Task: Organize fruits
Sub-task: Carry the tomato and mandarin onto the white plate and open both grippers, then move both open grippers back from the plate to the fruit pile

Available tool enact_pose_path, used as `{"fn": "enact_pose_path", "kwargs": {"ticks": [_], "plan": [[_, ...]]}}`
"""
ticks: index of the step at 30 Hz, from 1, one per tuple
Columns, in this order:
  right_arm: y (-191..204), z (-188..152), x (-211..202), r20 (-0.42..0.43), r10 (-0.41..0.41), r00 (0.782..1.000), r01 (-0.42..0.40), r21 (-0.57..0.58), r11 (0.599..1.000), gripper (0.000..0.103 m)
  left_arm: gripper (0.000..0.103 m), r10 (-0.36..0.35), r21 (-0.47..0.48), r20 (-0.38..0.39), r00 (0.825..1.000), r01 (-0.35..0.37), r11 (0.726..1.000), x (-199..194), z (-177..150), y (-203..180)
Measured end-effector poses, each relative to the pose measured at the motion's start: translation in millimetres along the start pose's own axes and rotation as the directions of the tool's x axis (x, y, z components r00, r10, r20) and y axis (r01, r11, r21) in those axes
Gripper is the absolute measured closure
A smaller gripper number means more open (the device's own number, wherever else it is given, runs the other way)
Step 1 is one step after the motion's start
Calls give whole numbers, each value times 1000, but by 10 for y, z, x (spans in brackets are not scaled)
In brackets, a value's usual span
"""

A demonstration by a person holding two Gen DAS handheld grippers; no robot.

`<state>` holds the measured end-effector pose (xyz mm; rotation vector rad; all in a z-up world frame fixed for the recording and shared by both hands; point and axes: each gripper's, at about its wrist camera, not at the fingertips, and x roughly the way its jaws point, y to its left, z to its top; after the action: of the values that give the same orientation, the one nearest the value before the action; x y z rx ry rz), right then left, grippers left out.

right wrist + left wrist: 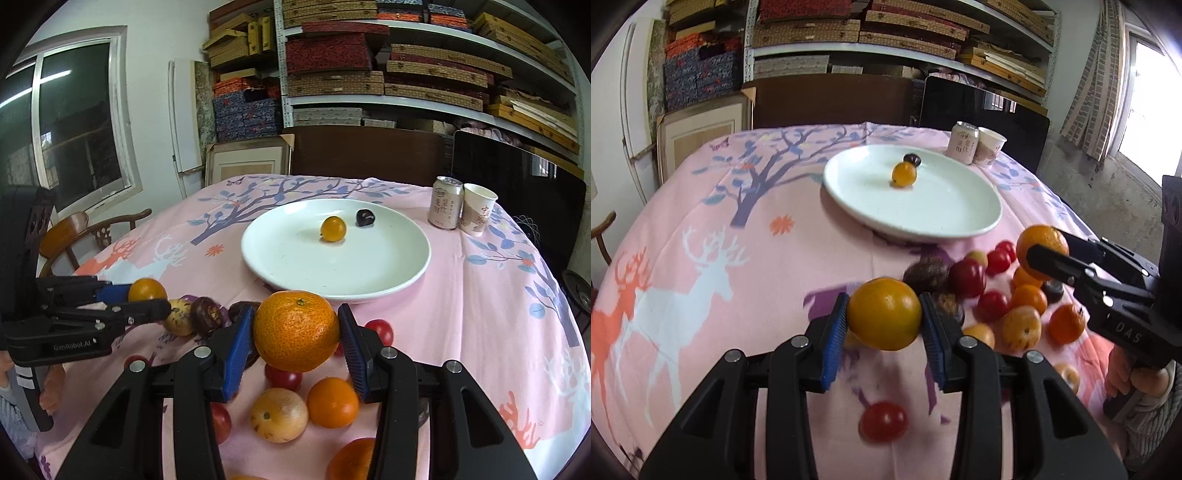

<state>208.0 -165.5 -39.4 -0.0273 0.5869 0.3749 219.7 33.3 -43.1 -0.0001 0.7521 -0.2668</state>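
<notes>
Tools (883, 317) (296, 332) w/ fruit, plate (406, 284) beyond

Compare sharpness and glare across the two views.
Left wrist view: motion-blurred, smearing the white plate and loose red tomato; window blown out. Right wrist view: crisp, the held dimpled orange mandarin sharp; no glare.

Black gripper (884, 319) — blue ribbed pads (834, 343)

Left tongs (883, 319), right tongs (296, 332): both clamped, raised.
</notes>
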Motion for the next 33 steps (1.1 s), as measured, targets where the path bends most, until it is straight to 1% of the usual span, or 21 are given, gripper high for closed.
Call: {"fn": "enact_pose_path", "kwargs": {"ticks": [2, 5, 7, 11, 14, 18, 21, 23, 24, 25, 26, 29, 30, 31, 32, 33], "plan": [[-63, 52, 18, -2, -7, 1000, 7, 11, 1000, 56, 65, 1, 12, 8, 1000, -1, 1000, 37, 154, -33], [-165, 172, 70, -7, -23, 1000, 23, 24, 999, 56, 65, -20, 7, 4, 1000, 20, 1000, 170, 401, -68], [-247, 264, 131, -15, -24, 1000, 25, 41, 999, 56, 65, -18, 11, 1, 1000, 18, 1000, 287, 543, -107], [-378, 385, 332, -46, -36, 998, 39, 62, 997, 56, 65, -26, 9, -25, 999, 27, 1000, 594, 779, -160], [-476, 463, 570, -83, -49, 995, 56, 82, 995, 56, 65, -27, -5, -48, 998, 27, 1000, 832, 893, -185], [-575, 496, 796, -110, -41, 993, 54, 123, 991, 56, 65, -32, -17, -78, 996, 31, 999, 1082, 963, -184], [-615, 480, 918, -147, -46, 988, 65, 129, 990, 55, 65, -31, -23, -92, 995, 29, 999, 1219, 965, -168], [-670, 481, 907, -137, -23, 990, 46, 162, 986, 54, 64, -31, -27, -99, 995, 28, 999, 1275, 961, -153], [-683, 486, 875, -122, -26, 992, 46, 164, 985, 51, 63, -34, -28, -102, 994, 31, 999, 1293, 958, -146], [-689, 492, 848, -110, -36, 993, 53, 158, 986, 48, 59, -33, -28, -99, 995, 30, 999, 1284, 946, -148], [-694, 496, 822, -100, -40, 994, 55, 154, 987, 48, 56, -29, -28, -94, 995, 26, 999, 1268, 937, -148], [-730, 509, 730, -83, -18, 996, 32, 175, 984, 48, 54, -26, -26, -76, 997, 24, 999, 1190, 927, -144], [-750, 507, 689, -74, -15, 997, 28, 185, 982, 46, 52, -23, -25, -69, 997, 21, 999, 1159, 920, -138], [-771, 507, 658, -66, -17, 998, 30, 191, 981, 43, 48, -17, -27, -62, 998, 15, 1000, 1118, 908, -128], [-790, 504, 628, -59, -21, 998, 33, 198, 980, 42, 43, -11, -30, -55, 998, 9, 1000, 1082, 892, -115], [-819, 496, 600, -53, -25, 998, 35, 207, 978, 42, 42, -5, -33, -50, 999, 3, 999, 1051, 879, -101]]}}
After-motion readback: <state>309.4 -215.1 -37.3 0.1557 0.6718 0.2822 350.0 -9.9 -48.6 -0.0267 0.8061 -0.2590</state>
